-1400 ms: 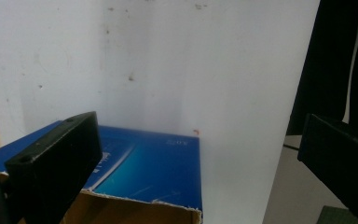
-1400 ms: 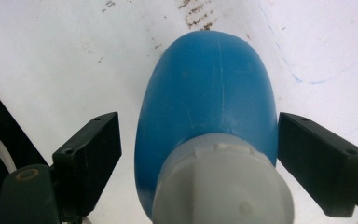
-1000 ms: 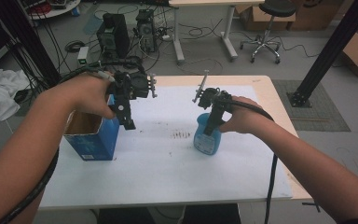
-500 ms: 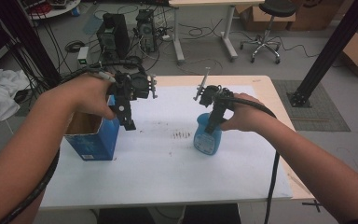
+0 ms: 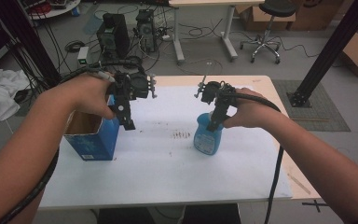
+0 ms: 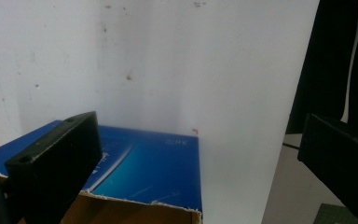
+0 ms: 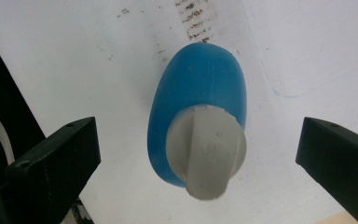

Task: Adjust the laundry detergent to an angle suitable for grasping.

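A blue bottle (image 5: 208,138) with a pale grey cap (image 7: 207,154) stands upright on the white sheet, right of centre. My right gripper (image 5: 213,122) points down over it. In the right gripper view the bottle (image 7: 200,98) sits between the jaws with a gap on each side. My right gripper (image 7: 199,139) is open, and its jaws have just been opening. An open-topped blue cardboard box (image 5: 93,140) stands at the left. My left gripper (image 5: 127,122) hangs open over the box's right edge. In the left gripper view my left gripper (image 6: 196,149) holds nothing above the box (image 6: 144,172).
A white sheet (image 5: 168,163) covers most of the wooden table, with dark smudges (image 5: 182,135) between box and bottle. The table's right strip (image 5: 298,182) is bare wood. Beyond the far edge are computer towers (image 5: 114,28), an office chair (image 5: 265,28) and a black post (image 5: 326,51).
The right gripper's jaws have spread away from the bottle, which stays standing in place. The left gripper and the box have not moved.
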Available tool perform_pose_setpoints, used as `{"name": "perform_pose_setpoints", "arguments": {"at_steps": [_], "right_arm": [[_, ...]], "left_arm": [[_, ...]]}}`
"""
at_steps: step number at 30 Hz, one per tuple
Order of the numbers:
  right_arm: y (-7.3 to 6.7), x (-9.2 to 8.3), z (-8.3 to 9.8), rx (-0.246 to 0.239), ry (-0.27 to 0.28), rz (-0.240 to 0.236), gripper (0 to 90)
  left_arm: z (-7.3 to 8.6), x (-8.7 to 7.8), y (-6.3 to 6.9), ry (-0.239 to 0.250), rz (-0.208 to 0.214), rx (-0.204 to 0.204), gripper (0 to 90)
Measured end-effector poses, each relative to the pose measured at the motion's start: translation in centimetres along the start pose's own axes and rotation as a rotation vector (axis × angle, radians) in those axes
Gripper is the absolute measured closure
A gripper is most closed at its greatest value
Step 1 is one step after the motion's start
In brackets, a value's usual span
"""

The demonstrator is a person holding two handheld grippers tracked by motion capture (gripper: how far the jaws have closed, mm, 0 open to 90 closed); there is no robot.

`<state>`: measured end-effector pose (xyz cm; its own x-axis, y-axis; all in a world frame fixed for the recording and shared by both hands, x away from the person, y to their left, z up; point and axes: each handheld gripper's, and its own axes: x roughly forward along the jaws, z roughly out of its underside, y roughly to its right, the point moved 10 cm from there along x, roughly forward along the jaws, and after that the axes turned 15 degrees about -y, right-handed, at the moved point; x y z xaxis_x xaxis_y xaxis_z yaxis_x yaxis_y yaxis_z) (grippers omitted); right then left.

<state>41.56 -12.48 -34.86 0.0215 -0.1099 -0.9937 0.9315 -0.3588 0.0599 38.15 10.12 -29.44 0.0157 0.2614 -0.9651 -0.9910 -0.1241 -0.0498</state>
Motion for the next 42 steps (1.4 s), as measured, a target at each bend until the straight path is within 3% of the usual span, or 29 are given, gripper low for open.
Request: {"name": "perform_pose_setpoints", "arguments": {"at_steps": [9, 22, 31, 37, 42], "right_arm": [[0.3, -1.8, 1.3, -0.063, -0.015, 0.025, 0.0], [0.7, -2.9, 5.1, -0.188, -0.049, 0.033, 0.0], [0.9, -2.1, 7.0, -0.21, -0.069, 0.034, 0.0], [0.9, -1.2, 7.6, -0.233, -0.095, 0.04, 0.0], [1.0, -1.4, 7.6, -0.223, -0.09, 0.046, 0.0]], "left_arm": [[0.0, -0.1, -0.1, 0.001, 0.0, -0.001, 0.1], [-0.2, -0.2, -0.2, -0.003, 0.0, 0.003, 0.1], [-0.5, -0.2, -0.3, -0.001, 0.004, 0.002, 0.1], [-0.6, -0.1, -0.2, -0.001, 0.006, -0.002, 0.1], [-0.7, -0.2, -0.4, -0.006, 0.003, 0.005, 0.1]]}}
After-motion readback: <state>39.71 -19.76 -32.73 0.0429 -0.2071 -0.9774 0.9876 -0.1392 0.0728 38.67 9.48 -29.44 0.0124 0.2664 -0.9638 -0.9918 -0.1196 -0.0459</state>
